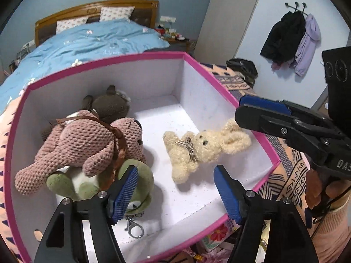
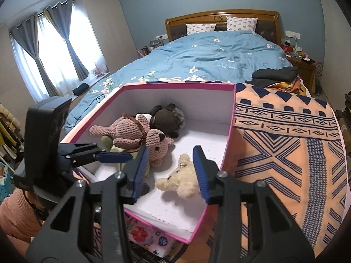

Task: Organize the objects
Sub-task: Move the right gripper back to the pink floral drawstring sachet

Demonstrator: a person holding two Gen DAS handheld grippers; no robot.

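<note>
Pink-rimmed cardboard box (image 1: 131,60) with white walls sits on my patterned orange blanket (image 2: 285,131). Inside, a cream fuzzy teddy bear (image 1: 197,146) lies on the right floor, free between the pads of my released right claw (image 2: 171,168). My left claw (image 1: 175,188) hangs released over the green plush frog (image 1: 140,182), under the pink knitted bunny (image 1: 87,140).
</note>
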